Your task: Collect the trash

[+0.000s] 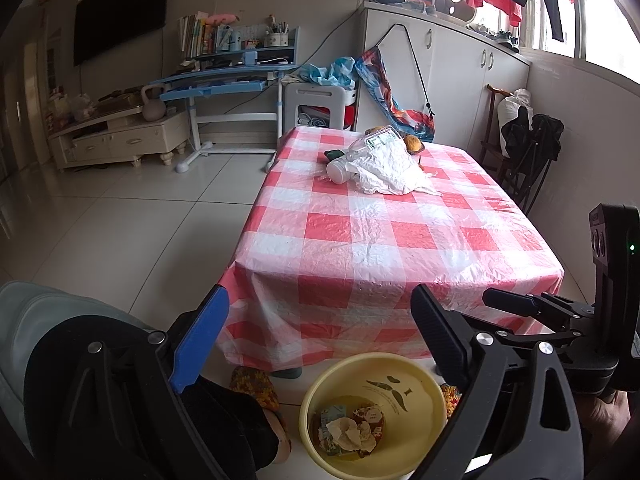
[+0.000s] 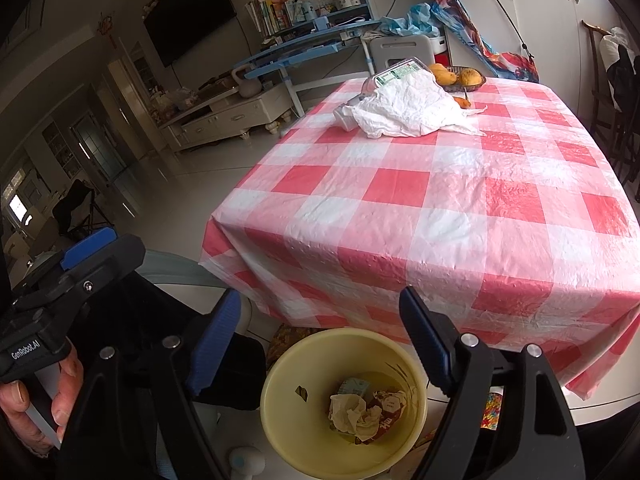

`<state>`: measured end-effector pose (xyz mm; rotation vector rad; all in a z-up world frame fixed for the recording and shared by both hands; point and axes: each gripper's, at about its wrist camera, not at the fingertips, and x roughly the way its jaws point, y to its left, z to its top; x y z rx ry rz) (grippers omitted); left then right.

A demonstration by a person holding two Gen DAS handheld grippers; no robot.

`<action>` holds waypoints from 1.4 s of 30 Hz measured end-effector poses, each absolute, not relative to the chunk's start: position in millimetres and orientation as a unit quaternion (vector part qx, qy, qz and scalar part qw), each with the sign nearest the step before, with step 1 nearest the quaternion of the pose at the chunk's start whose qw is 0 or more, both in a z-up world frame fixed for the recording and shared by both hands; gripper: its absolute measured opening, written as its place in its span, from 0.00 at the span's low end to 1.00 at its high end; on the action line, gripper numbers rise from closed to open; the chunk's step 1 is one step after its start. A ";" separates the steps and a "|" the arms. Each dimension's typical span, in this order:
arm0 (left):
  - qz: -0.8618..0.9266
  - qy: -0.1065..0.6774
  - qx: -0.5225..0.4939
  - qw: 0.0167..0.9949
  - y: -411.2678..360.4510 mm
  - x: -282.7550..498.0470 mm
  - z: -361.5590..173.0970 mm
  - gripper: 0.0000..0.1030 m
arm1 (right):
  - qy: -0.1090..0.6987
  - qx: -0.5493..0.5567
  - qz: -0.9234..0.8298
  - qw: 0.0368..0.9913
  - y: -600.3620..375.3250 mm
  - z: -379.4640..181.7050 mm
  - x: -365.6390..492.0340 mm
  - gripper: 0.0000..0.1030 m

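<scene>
A yellow bin point(image 1: 424, 388) point(image 2: 288, 364) stands on the floor in front of the table. In it lie crumpled tissue point(image 2: 354, 414) point(image 1: 348, 430), a small carton point(image 2: 354, 386) and a red wrapper point(image 2: 390, 404). My left gripper point(image 1: 320, 344) hangs open above the bin's left side, nothing between its fingers. My right gripper point(image 2: 320, 340) is open over the bin, also with nothing in it. On the far end of the red-and-white checked tablecloth point(image 1: 400, 236) point(image 2: 460, 200) lie a crumpled white plastic bag point(image 1: 386, 170) point(image 2: 412, 110) and a clear plastic bottle point(image 1: 352, 154) point(image 2: 352, 114) on its side.
A basket of orange fruit point(image 2: 460, 76) point(image 1: 414, 143) and a clear plastic box point(image 2: 396, 72) sit behind the bag. A person's hand point(image 2: 24, 408) holds the left gripper's handle. A dark chair point(image 1: 528, 148) stands at the table's right, and slippers point(image 1: 252, 384) lie by the bin.
</scene>
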<state>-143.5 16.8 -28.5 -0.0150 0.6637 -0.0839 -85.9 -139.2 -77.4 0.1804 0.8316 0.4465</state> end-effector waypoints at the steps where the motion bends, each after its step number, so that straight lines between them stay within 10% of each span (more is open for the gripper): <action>1: -0.041 0.326 -0.007 0.945 16.8 -143.5 -28.5 0.86 | 0.400 0.087 0.215 0.887 -139.1 -77.5 -85.9 0.76; 17: -0.032 0.311 -0.045 0.949 28.3 -120.3 -15.7 0.86 | 0.387 0.091 0.211 0.893 -137.8 -62.3 -64.0 0.78; 35: 0.013 0.328 -0.082 0.941 50.1 1.1 7.6 0.88 | 0.418 -0.053 0.132 0.897 -100.0 -82.9 149.1 0.84; 40: 0.004 0.374 -0.037 0.927 39.5 45.4 1.3 0.88 | 0.453 -0.054 0.148 0.878 -115.2 -100.4 165.5 0.20; 42: -0.009 0.389 -0.014 0.921 31.0 63.8 -1.7 0.88 | 0.456 -0.049 0.158 0.875 -126.4 -97.5 159.1 0.12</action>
